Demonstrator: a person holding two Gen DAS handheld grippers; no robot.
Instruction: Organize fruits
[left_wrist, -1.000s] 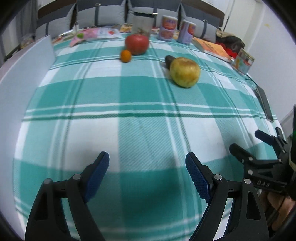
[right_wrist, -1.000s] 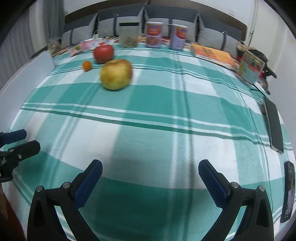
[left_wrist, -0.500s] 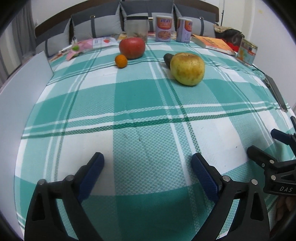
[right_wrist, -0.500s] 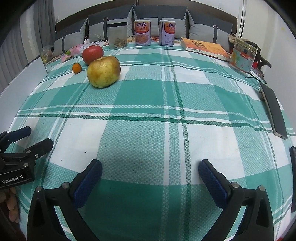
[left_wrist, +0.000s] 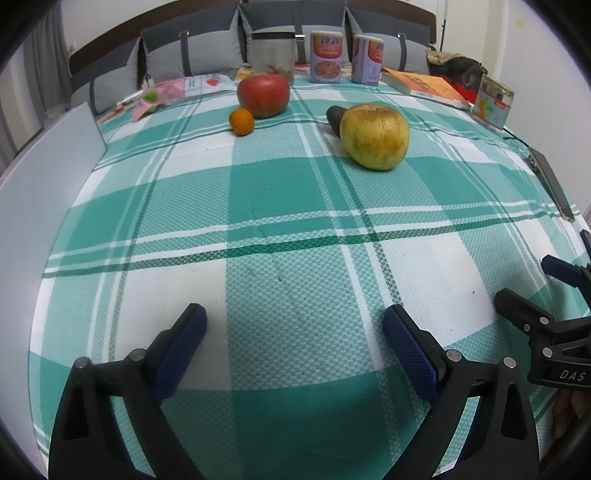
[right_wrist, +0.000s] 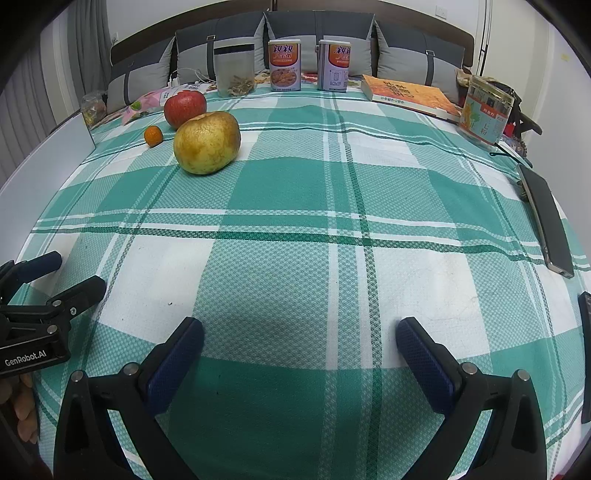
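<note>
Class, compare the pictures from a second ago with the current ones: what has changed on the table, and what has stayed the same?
The left gripper spread its jaws wider; they are empty. Nothing was gripped or released. The yellow apple, red apple, small orange and open right gripper stayed put.

The left tool (right_wrist: 26, 325) is showing "GenRobot.AI" in white on its black body; the right tool (left_wrist: 565, 354) is showing "DAS". Two tins (right_wrist: 284, 66) are carrying Chinese characters, too small for me to read surely.

left gripper (left_wrist: 293, 328) jaws wider now
</note>
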